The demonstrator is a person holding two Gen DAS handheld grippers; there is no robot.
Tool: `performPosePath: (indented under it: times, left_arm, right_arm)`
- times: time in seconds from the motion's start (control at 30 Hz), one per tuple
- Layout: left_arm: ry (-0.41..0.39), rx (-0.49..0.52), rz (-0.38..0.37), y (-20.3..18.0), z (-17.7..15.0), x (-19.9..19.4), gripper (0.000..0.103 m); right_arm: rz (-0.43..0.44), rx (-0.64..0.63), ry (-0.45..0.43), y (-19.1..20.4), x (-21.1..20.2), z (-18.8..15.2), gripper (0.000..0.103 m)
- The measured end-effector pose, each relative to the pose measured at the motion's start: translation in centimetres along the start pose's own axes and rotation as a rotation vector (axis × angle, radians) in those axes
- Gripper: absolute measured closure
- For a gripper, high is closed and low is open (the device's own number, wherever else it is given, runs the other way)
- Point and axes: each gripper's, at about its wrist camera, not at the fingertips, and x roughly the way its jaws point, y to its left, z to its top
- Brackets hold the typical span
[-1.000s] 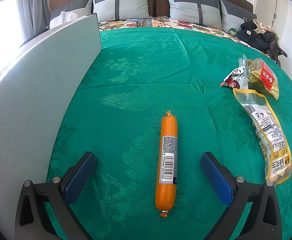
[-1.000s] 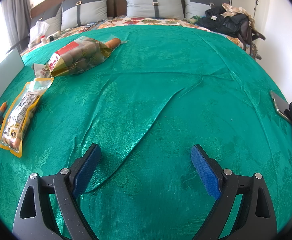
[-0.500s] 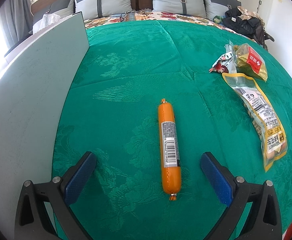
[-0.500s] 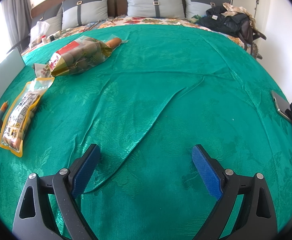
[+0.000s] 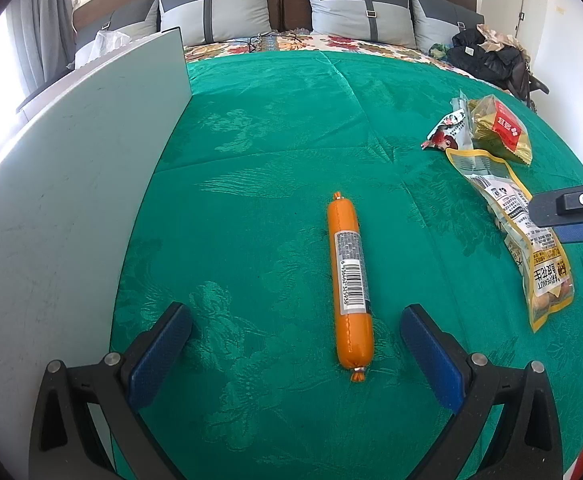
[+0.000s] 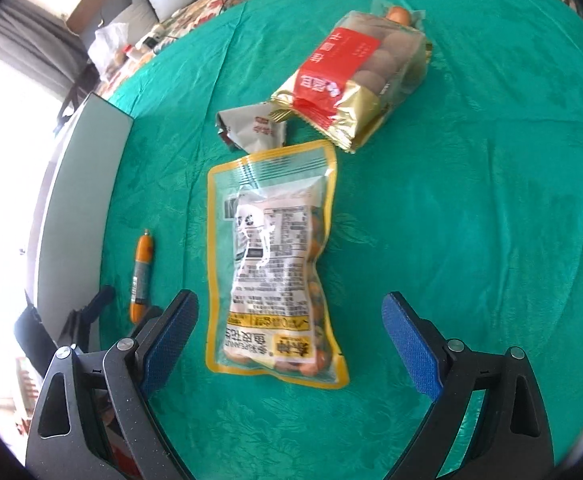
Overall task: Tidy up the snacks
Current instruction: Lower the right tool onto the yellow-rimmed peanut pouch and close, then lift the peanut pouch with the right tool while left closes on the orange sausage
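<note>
Left wrist view: the left gripper (image 5: pixel 295 340) is held with jaws wide apart and empty, and the near end of the orange sausage stick (image 5: pixel 349 276) lies between them on the green bedspread (image 5: pixel 275 144). The grey board (image 5: pixel 71 200) stands just left of the sausage. In the right wrist view, the right gripper (image 6: pixel 291 336) is likewise spread and empty, and is positioned over the near end of the yellow-edged peanut pouch (image 6: pixel 275 268), right of the sausage. Beyond the pouch, a small grey packet (image 6: pixel 251 128) and a gold-and-red bag (image 6: pixel 355 84) are seen, the bag overlapping the packet. No snack is gripped. Sorting is judged barely begun: all four items remain loose on the bedspread. No receiving container can be identified.
</note>
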Motion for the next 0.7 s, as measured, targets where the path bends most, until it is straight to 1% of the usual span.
performPosePath:
  times: [0.07,0.1,0.17,0.23,0.3,0.33,0.43,0.5,0.57,0.6,0.7]
  left_arm:
    - [0.0,0.0,0.0,0.0,0.0,0.0,0.0]
    - [0.0,0.0,0.0,0.0,0.0,0.0,0.0]
    - [0.0,0.0,0.0,0.0,0.0,0.0,0.0]
    - [0.0,0.0,0.0,0.0,0.0,0.0,0.0]
    - [0.0,-0.001,0.001,0.0,0.0,0.0,0.0]
    - [0.0,-0.001,0.001,0.0,0.0,0.0,0.0]
    - [-0.001,-0.002,0.002,0.0,0.1,0.0,0.0]
    - [-0.001,-0.002,0.001,0.0,0.0,0.0,0.0]
    - [0.0,-0.002,0.002,0.0,0.1,0.0,0.0]
    - [-0.001,-0.002,0.002,0.0,0.1,0.0,0.0]
    - [-0.001,-0.002,0.001,0.0,0.0,0.0,0.0]
  right_arm:
    - [-0.045,-0.03,0.02,1.9,1.3,0.1,0.007]
    - [-0.093,-0.05,0.037,2.7,2.0,0.0,0.007]
    - [-0.16,-0.104,0.081,3.3,3.1,-0.3,0.008]
    - [-0.209,-0.156,0.061,3.4,3.0,-0.8,0.011]
    - [-0.17,-0.155,0.03,2.2,2.0,-1.3,0.023]
    - [-0.15,-0.149,0.017,1.6,1.4,-1.4,0.038]
    - [-0.117,-0.157,0.05,-0.7,0.3,-1.8,0.04]
    - [-0.11,-0.16,0.036,-2.3,-1.0,-2.2,0.04]
    - [-0.093,-0.157,0.0,-3.9,-2.7,-2.6,0.04]
    - [-0.103,-0.166,-0.02,-4.7,-3.5,-2.8,0.04]
    - [-0.171,-0.181,-0.081,-7.5,-4.9,-3.8,0.039]
